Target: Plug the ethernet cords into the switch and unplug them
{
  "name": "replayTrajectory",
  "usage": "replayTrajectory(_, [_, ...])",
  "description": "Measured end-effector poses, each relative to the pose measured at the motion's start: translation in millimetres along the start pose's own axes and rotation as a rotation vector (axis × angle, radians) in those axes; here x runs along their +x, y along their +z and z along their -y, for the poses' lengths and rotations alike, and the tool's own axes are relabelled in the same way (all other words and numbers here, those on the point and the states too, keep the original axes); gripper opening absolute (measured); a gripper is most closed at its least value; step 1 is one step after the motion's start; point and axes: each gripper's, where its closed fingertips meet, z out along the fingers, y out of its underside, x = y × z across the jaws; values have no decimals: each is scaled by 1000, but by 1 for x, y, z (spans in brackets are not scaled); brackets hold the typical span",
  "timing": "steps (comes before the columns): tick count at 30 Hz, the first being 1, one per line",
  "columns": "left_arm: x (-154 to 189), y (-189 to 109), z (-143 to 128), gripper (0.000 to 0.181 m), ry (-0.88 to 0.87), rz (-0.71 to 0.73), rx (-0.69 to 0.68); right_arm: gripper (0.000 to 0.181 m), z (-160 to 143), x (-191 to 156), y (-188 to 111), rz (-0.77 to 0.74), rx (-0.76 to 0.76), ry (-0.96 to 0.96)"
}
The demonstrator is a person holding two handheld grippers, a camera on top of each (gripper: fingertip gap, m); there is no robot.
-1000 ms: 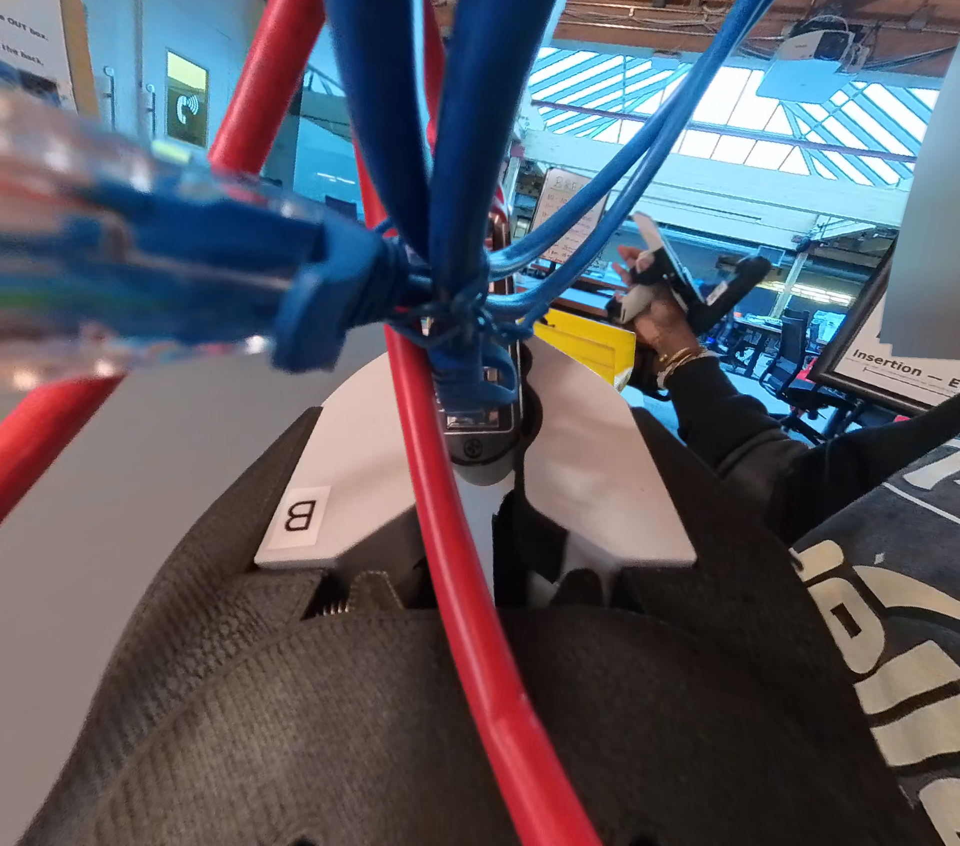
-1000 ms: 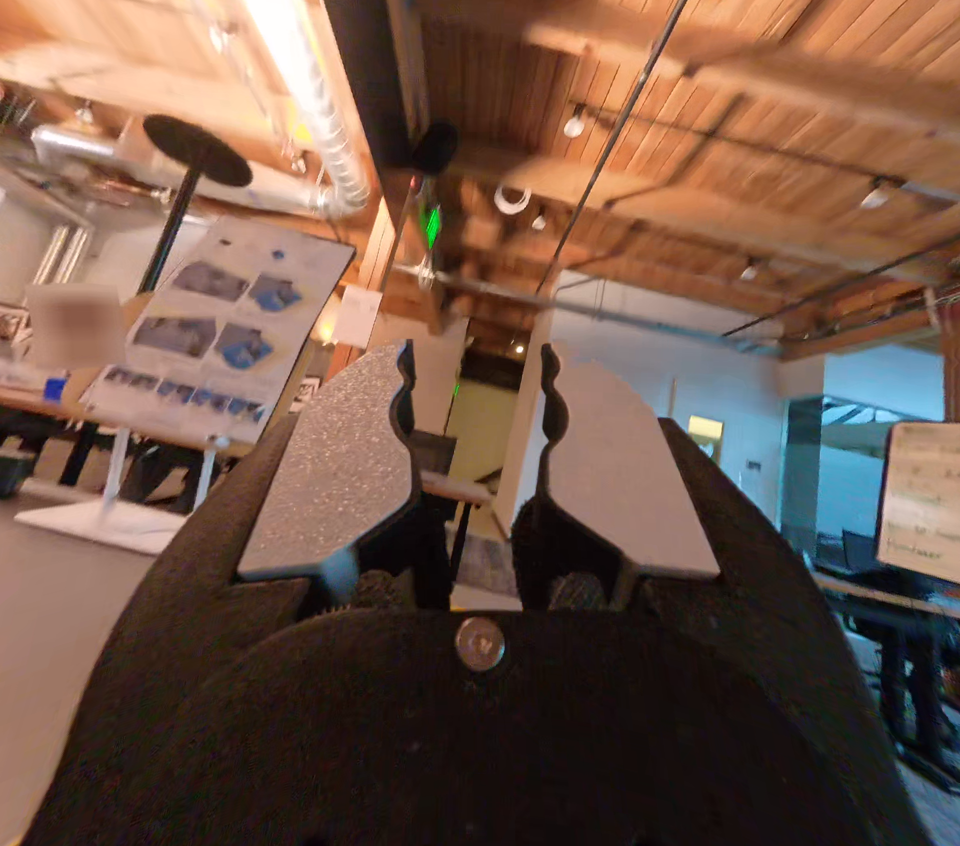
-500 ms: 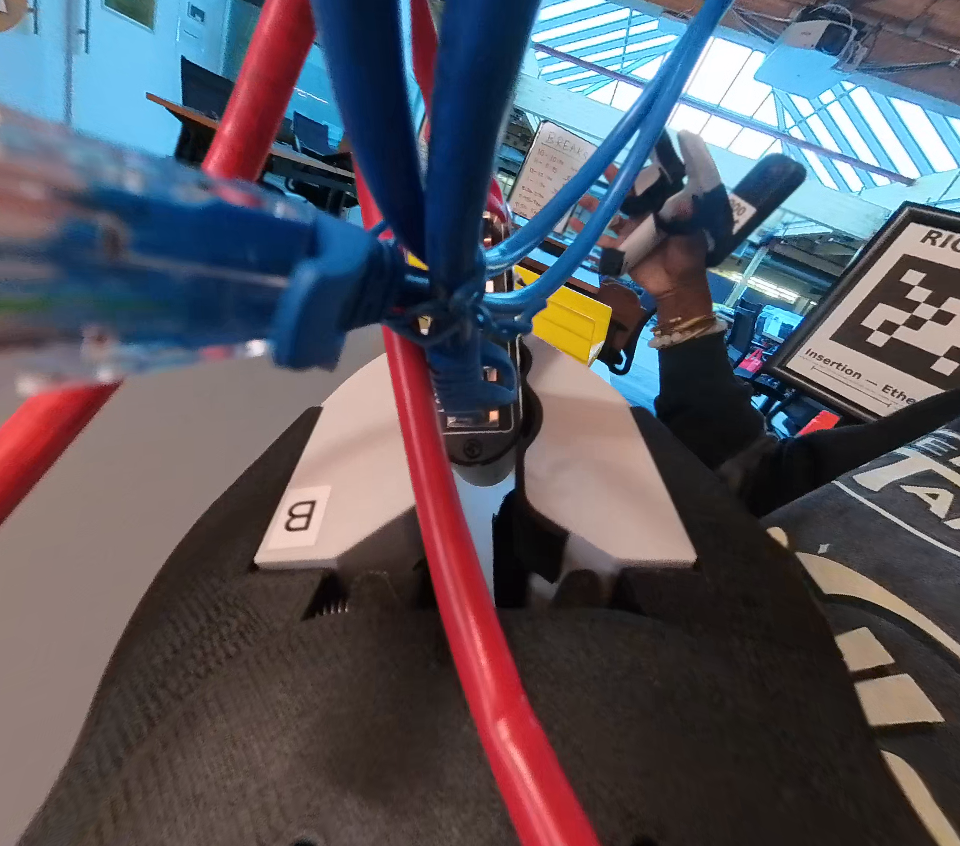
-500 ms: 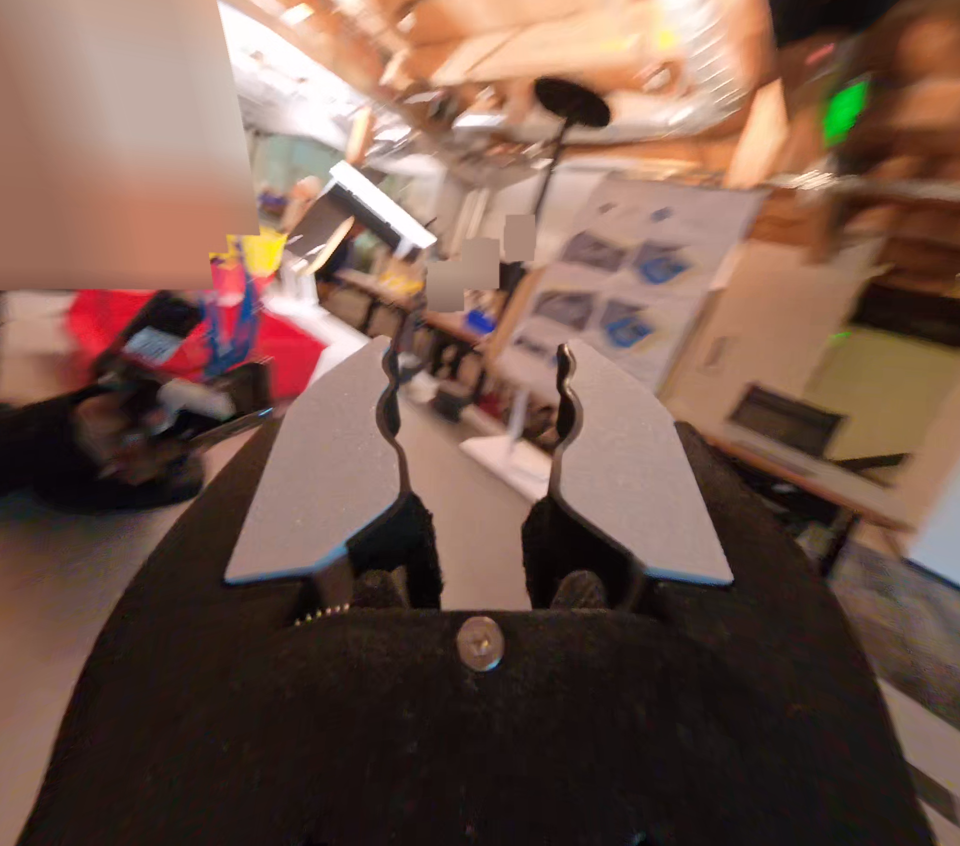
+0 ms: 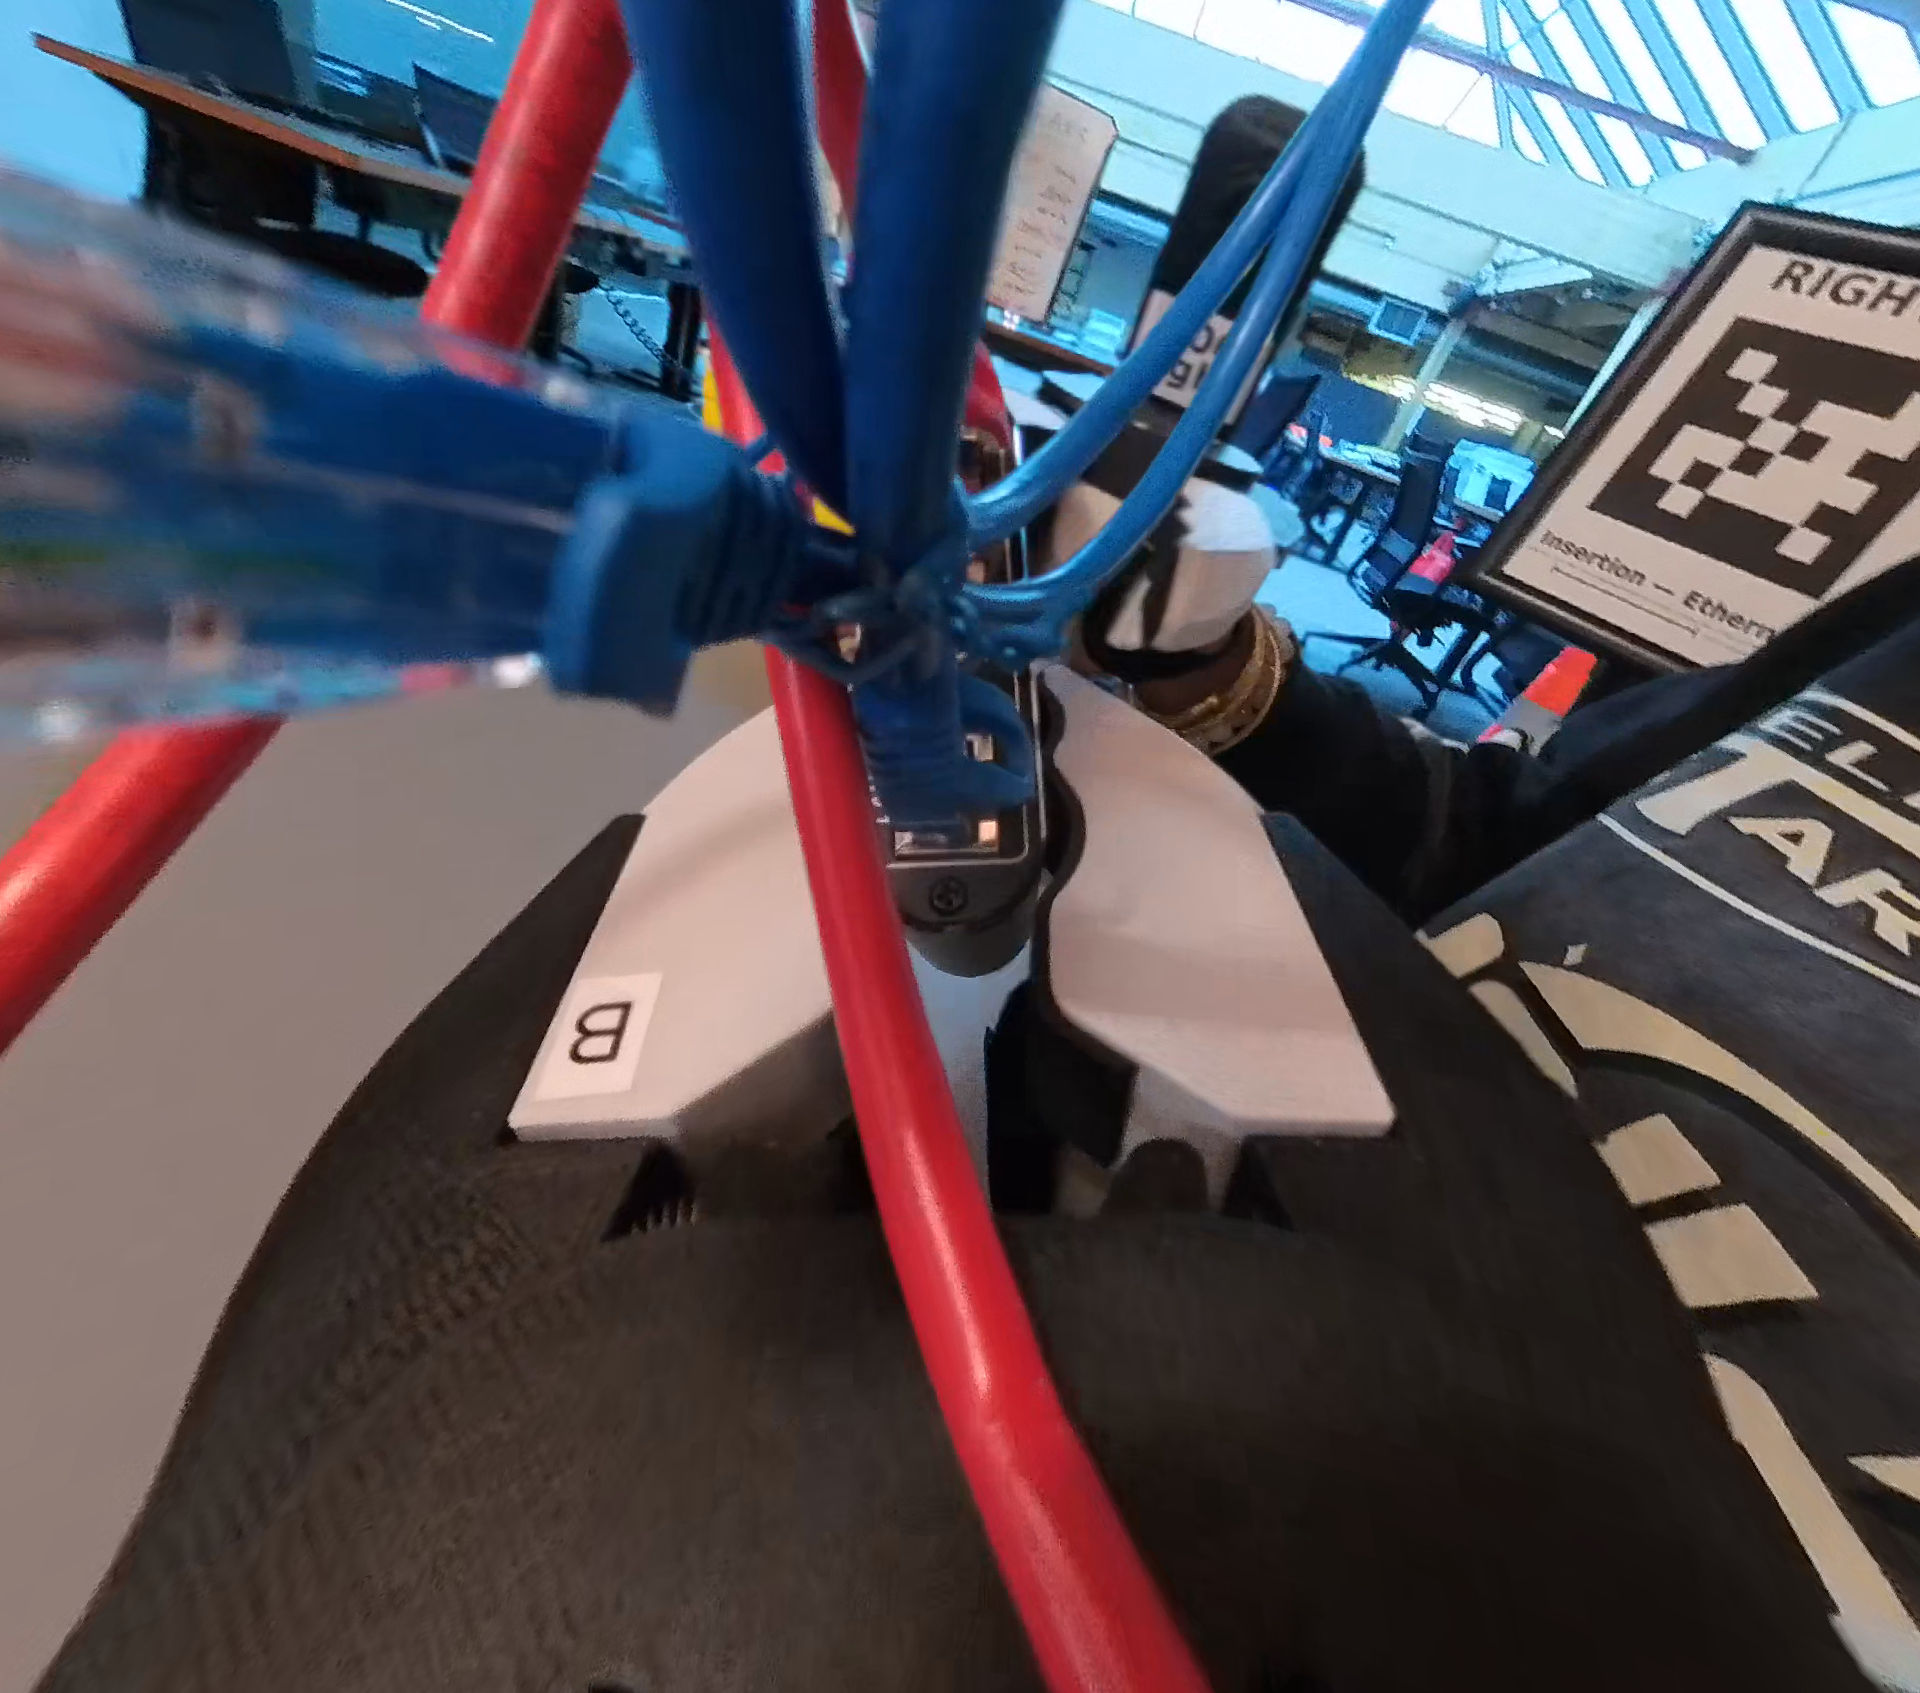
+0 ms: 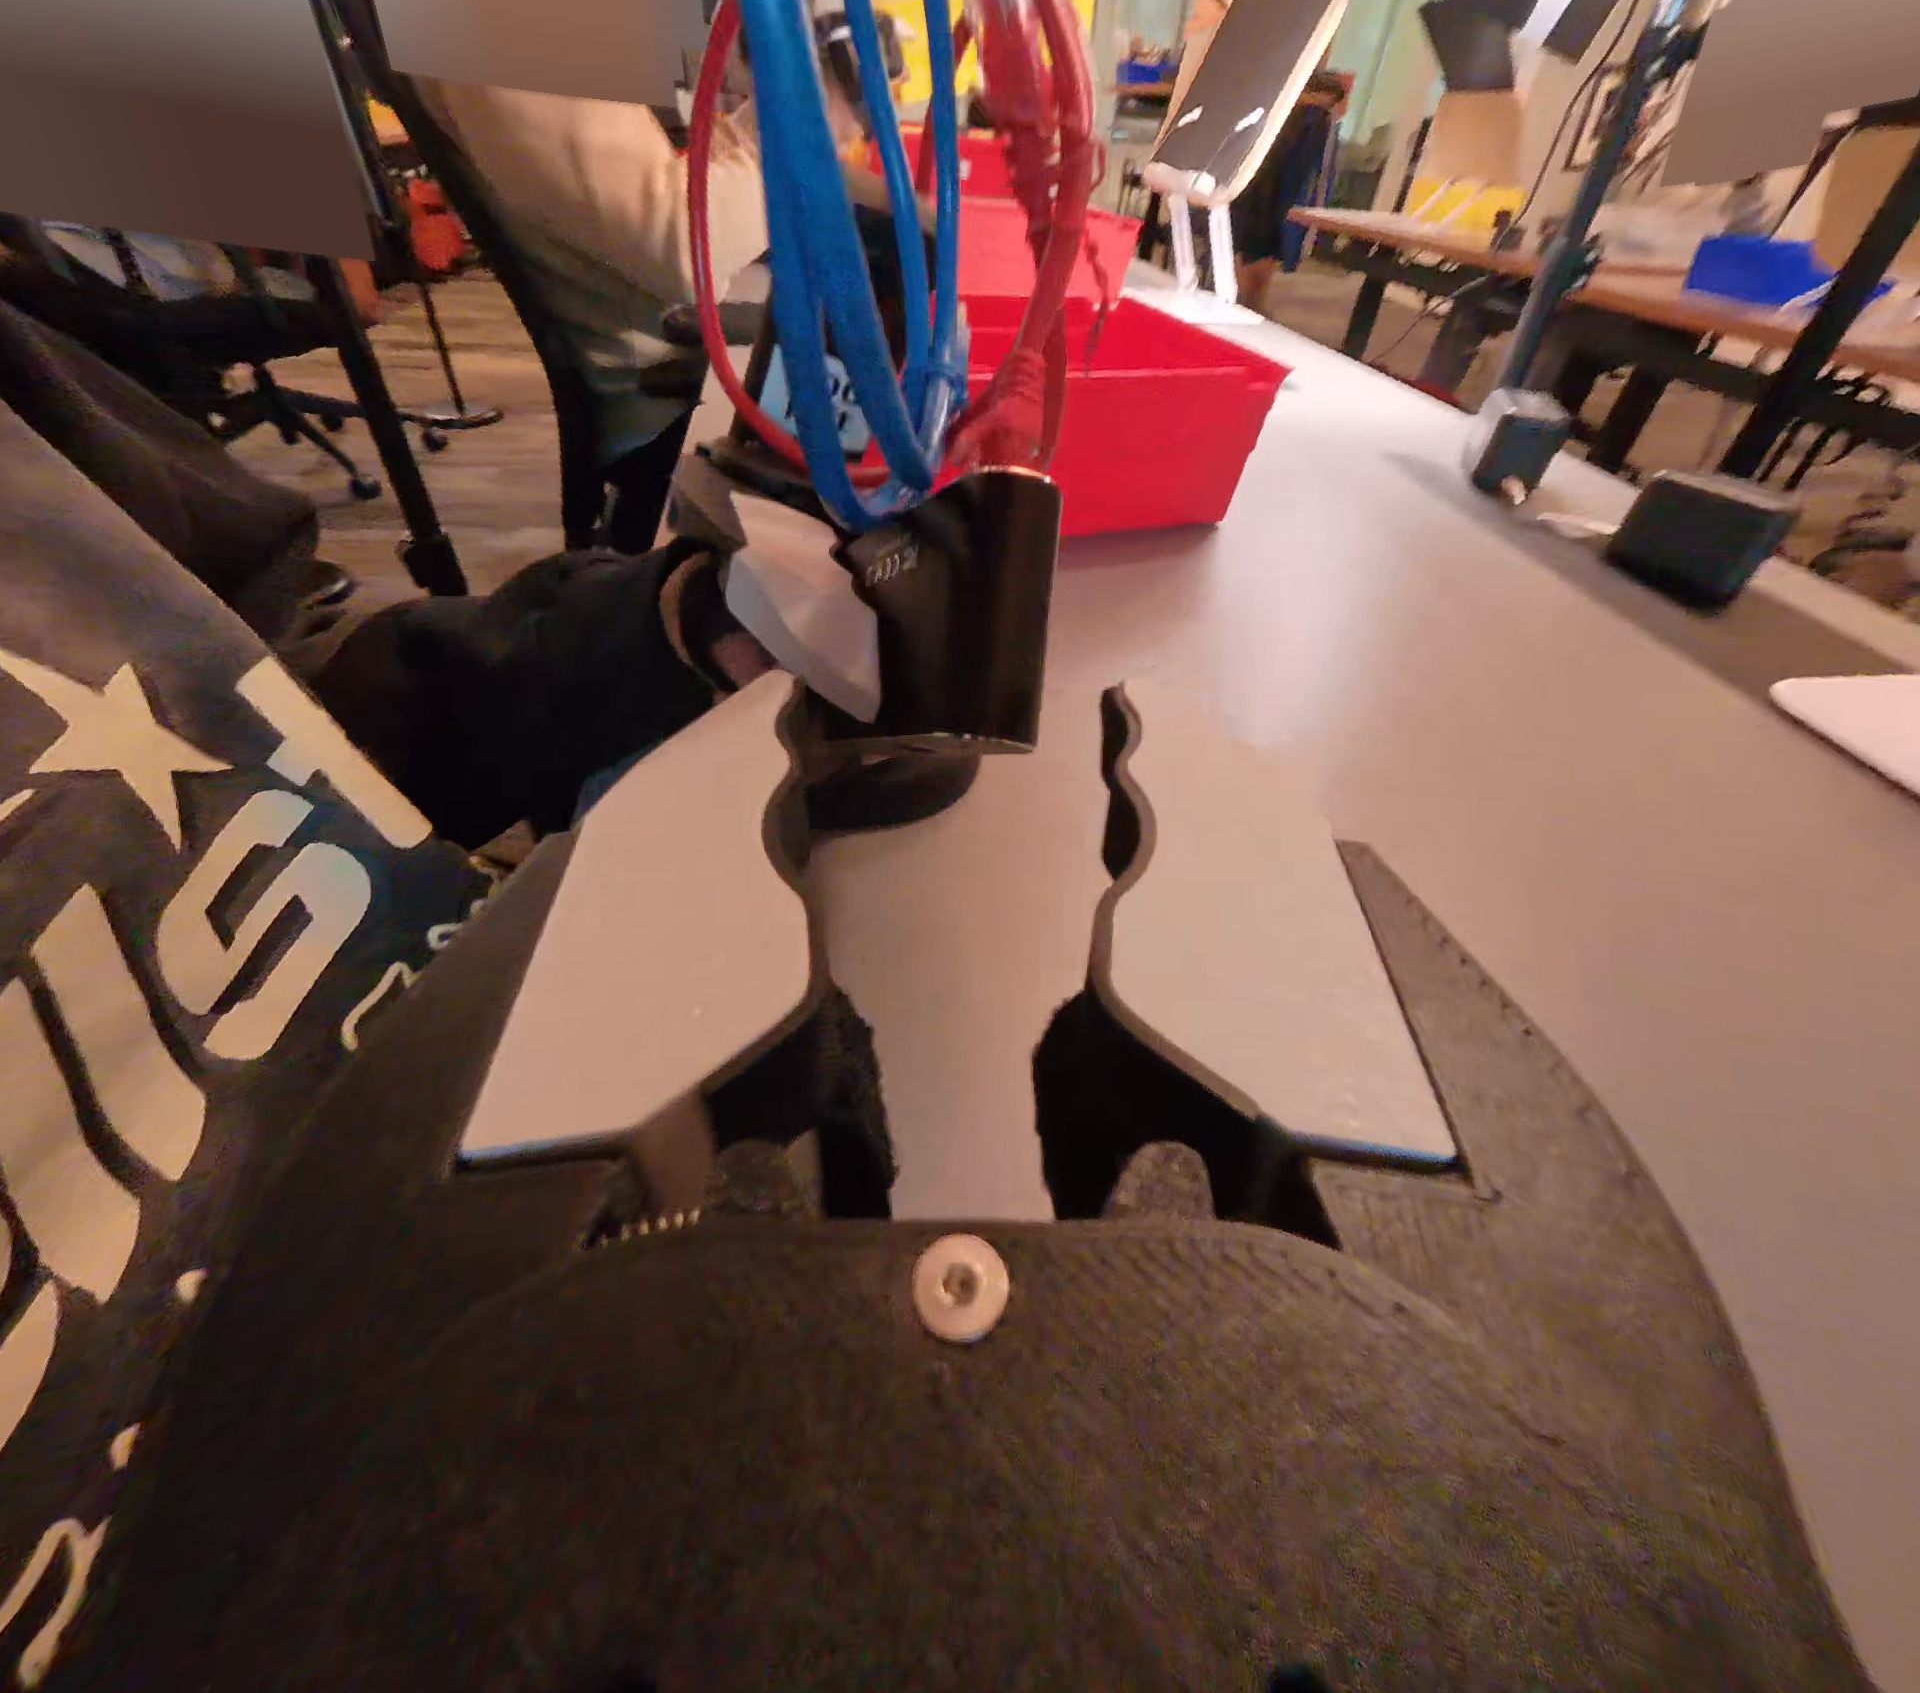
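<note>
The black switch (image 6: 961, 604) sits at the middle of the right wrist view, lifted off the grey table (image 6: 1455, 708), pinched between the white fingers of the left gripper (image 5: 1023, 822), whose tongs are closed narrow on it. In the left wrist view the switch (image 5: 961, 854) shows just above centre, with a blue plug seated in it. Blue ethernet cords (image 6: 821, 189) and a red ethernet cord (image 6: 1049, 189) rise from its top toward the upper frame; a loose blue plug (image 5: 312, 521), blurred, hangs at the left of the left wrist view. The right gripper (image 6: 951, 802) stands wide apart and empty, just below the switch. A red bin (image 6: 1164, 417) sits behind, right of centre.
</note>
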Motion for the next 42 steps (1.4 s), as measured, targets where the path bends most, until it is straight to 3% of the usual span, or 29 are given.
replayTrajectory(9, [34,10,-31,27,55,-197,-205,31,-5,-26,4,204,15,129])
replayTrajectory(14, [29,12,-31,28,38,-166,-206,24,-13,-29,11,199,-47,179])
replayTrajectory(21, [7,2,8,54,-26,-38,83,24,21,7,4,78,405,452])
replayTrajectory(25, [2,4,14,59,-88,-10,148,23,36,21,-12,21,622,550])
replayTrajectory(29, [27,29,-2,42,-179,-144,81,23,41,17,-12,11,718,589])
replayTrajectory(32, [26,26,16,26,-104,-104,227,24,46,16,-17,7,833,632])
replayTrajectory(34, [27,19,21,26,-101,-122,234,24,47,12,-13,40,809,605])
replayTrajectory(37, [26,9,25,25,-74,-132,227,24,41,1,-5,145,577,490])
replayTrajectory(42, [34,3,6,24,-54,-189,14,38,13,-15,-4,148,190,201])
